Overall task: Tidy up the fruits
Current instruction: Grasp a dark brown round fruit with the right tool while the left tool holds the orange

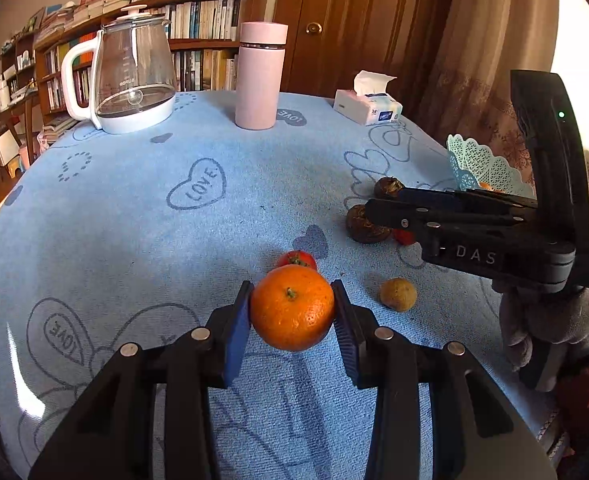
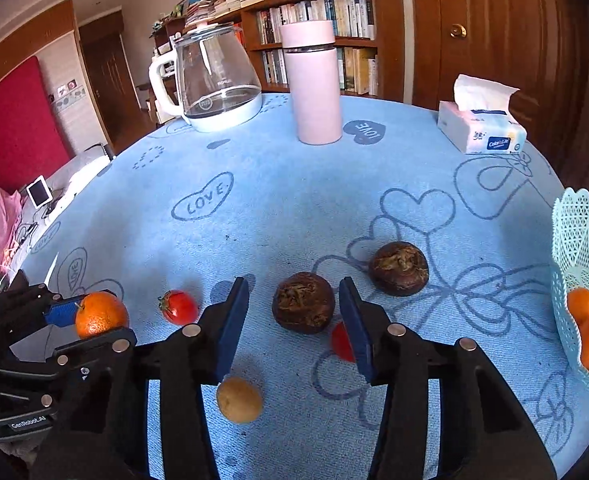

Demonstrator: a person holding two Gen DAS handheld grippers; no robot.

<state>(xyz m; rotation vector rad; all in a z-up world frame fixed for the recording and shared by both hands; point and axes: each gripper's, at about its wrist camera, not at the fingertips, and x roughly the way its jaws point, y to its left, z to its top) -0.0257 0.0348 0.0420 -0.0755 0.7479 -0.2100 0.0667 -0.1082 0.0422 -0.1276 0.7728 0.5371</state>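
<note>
**Orange held in the left tongs, dark fruit framed by the right**

Orange peel, dimpled and slightly waxy, sits pinched between the blue pads of the left gripper [image 1: 292, 306], which holds the mandarin [image 1: 292, 307] at its widest girth, stem up, seemingly just clear of the blue terry tablecloth [image 1: 134, 220]. Judged from its look, this fruit is light and springy with a loose rind: a modest squeeze across the equator should do, and harder pressure would bruise it.

Just beyond it lies a small red tomato [image 1: 297, 259], thin-skinned and easy to burst, best taken gently across the middle. To the right, a yellowish-brown round fruit [image 1: 398, 294] rests alone.

The right gripper [image 2: 294, 320] stands spread, its pads on either side of a dark brown, rough-skinned fruit [image 2: 303, 302] without touching it. That fruit looks firm and dry, so it should resist slipping; its flattish round form favours a grip across the sides. A second tomato [image 2: 342, 342] lies partly hidden behind the right pad, and another dark fruit [image 2: 398, 268] sits a little farther back.

Farthest right, the pale green lattice basket [image 2: 586, 232] already holds two mandarins [image 2: 588, 328], probably where the rest belong.
</note>
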